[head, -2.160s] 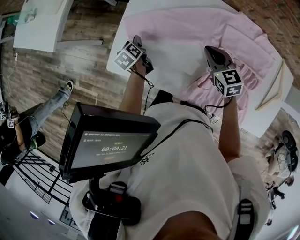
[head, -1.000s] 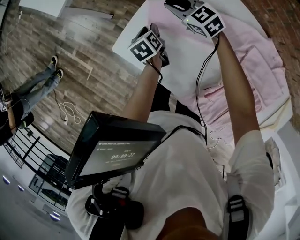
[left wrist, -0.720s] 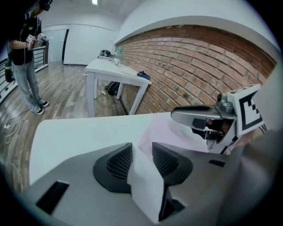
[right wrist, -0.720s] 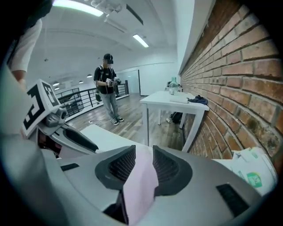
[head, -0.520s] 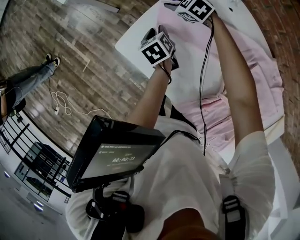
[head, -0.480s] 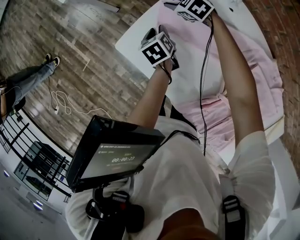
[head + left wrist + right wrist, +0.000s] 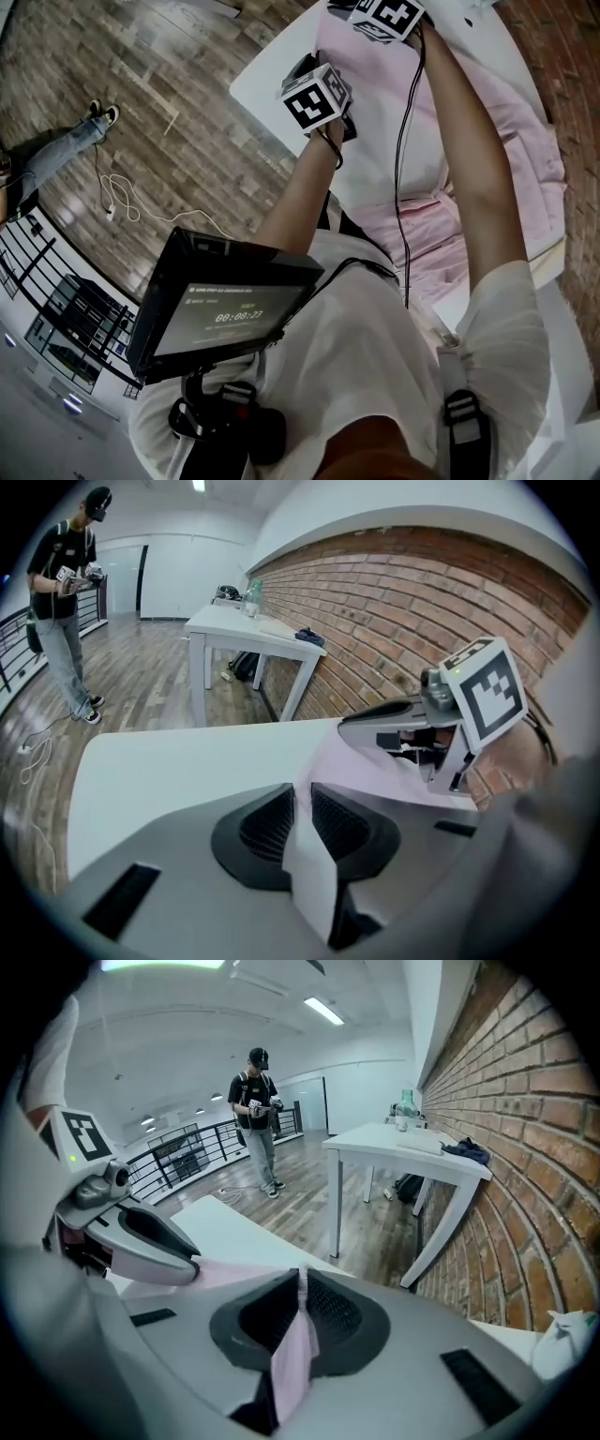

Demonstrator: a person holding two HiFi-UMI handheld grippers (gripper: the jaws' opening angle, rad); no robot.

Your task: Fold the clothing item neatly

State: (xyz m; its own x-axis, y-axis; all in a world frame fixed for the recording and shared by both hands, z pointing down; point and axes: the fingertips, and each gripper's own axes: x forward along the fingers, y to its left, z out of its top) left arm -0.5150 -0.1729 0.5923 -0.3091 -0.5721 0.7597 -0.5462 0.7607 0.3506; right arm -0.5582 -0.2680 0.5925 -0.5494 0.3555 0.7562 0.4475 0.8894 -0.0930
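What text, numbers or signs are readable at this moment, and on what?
"00:00:23": timer on the chest-mounted screen.
Smaller lines on that screen: too blurred to read.
Left marker cube and right marker cube: black-and-white patterns only, no words.

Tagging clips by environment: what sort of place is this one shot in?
Likely an indoor lab or studio workspace rather than a home: a bare brick wall, a wood-plank floor, a spare white table, and a second person standing near a railing.
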